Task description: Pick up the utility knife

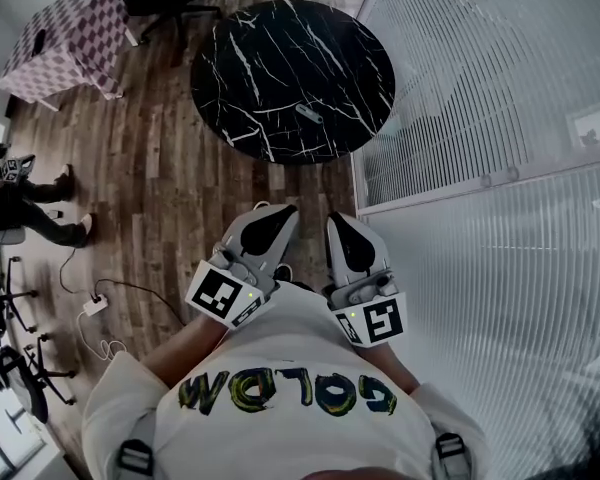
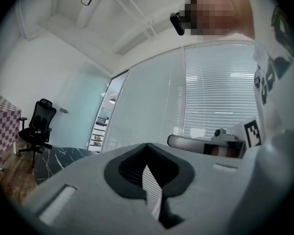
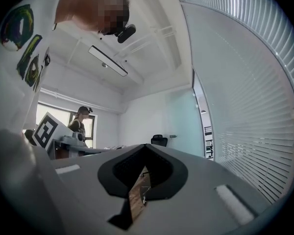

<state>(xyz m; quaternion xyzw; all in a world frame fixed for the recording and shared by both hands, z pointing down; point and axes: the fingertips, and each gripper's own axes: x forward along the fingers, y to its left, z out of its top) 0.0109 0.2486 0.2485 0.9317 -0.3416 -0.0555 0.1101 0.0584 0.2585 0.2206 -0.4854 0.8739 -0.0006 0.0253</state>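
Knife (image 1: 308, 114) flat on round black marble table (image 1: 250, 58), straight ahead of both pairs of jaws and well apart from them, touched by neither. Shows small and pale on the dark top, on the side ahead of the right jaws. Left gripper (image 1: 278, 214) and right gripper (image 1: 340, 224) side by side, near each other but not touching, drawn in close to white T-shirt (image 1: 290, 348) and pointing level toward the table. Left jaws closed tip to tip, nothing between them, only a thin slit behind the tips with slatted blinds showing through. Right jaws likewise pressed together and empty, with a sliver of wooden floor (image 1: 160, 168) showing through the slit. Left marker cube (image 1: 223, 296) and right marker cube (image 1: 372, 320) directly behind their own jaws, against the shirt. Well off to the left of the left jaws: black office chair (image 2: 36, 126) and checkered table (image 1: 65, 43), both beyond the black table's near edge. Also to the left of the left jaws, nearer: power strip (image 1: 93, 306) with its cable on the floor, and legs of a seated person (image 1: 40, 213). Just right of the right jaws: glass wall with white blinds (image 1: 480, 88), running on ahead past the table.
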